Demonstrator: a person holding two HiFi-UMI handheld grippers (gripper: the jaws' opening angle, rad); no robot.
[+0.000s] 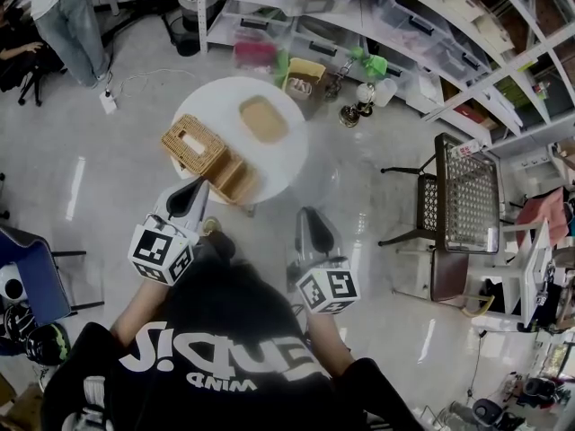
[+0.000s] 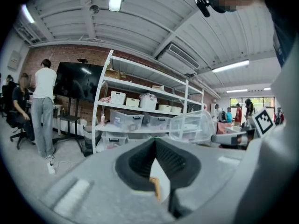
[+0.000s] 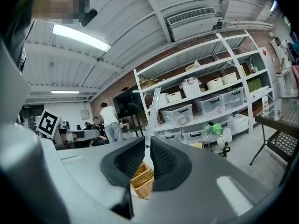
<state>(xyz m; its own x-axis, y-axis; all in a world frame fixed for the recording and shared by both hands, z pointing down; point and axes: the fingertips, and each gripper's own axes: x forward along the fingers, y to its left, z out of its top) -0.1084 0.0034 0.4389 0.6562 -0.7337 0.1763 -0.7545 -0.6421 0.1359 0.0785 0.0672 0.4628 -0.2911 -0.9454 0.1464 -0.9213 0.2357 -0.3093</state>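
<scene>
A round white table [image 1: 212, 104] stands ahead of me. On it are a lidded wicker box [image 1: 192, 145], an open wicker basket [image 1: 235, 176] beside it and a tan oval tray [image 1: 263, 118]. My left gripper [image 1: 193, 189] [image 2: 154, 141] is shut and holds nothing; its tip hangs over the table's near edge, close to the wicker box. My right gripper [image 1: 308, 215] [image 3: 149, 146] is shut and empty too, just off the table's near right edge. The wicker basket [image 3: 142, 181] shows between the right jaws, and a sliver of wicker [image 2: 154, 185] shows below the left jaws.
White shelving with plastic bins [image 1: 359, 16] runs along the back. A black mesh chair [image 1: 467, 205] stands to the right and a blue chair [image 1: 27, 277] to the left. A person [image 1: 63, 16] stands at the far left, near a cable on the floor.
</scene>
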